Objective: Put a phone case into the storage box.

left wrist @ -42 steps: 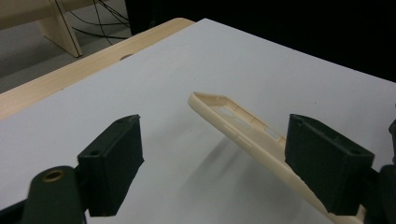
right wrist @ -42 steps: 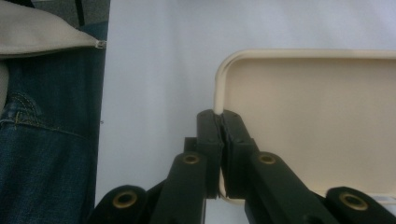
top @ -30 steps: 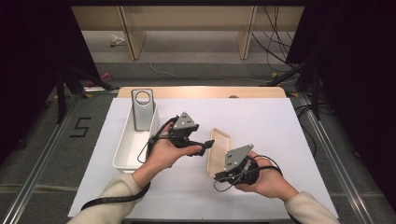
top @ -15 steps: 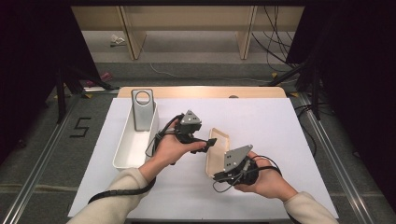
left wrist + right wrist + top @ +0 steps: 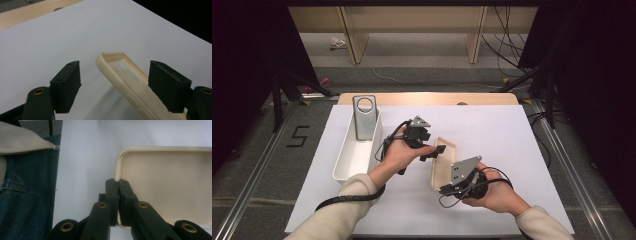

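Observation:
A cream phone case (image 5: pixel 443 161) is held tilted above the white table cover, hollow side up. My right gripper (image 5: pixel 445 189) is shut on the rim of its near end; in the right gripper view the jaws (image 5: pixel 117 183) pinch that thin rim of the case (image 5: pixel 162 185). My left gripper (image 5: pixel 436 150) is at the far end of the case. In the left gripper view its jaws (image 5: pixel 116 72) stand apart on either side of the case (image 5: pixel 125 77), which has camera cut-outs. These jaws have just been closing, and a gap remains at the left pad (image 5: pixel 67 85).
A long white bin (image 5: pixel 354 155) lies at the left of the table cover, with a grey metal stand (image 5: pixel 364 117) upright at its far end. The wooden table edge (image 5: pixel 427 98) runs behind. Cables trail from both grippers. Blue jeans (image 5: pixel 22 202) are beside the table's front edge.
My left hand has moved right toward the far end of the case, and its jaws now straddle that end. The right hand and the case have stayed put.

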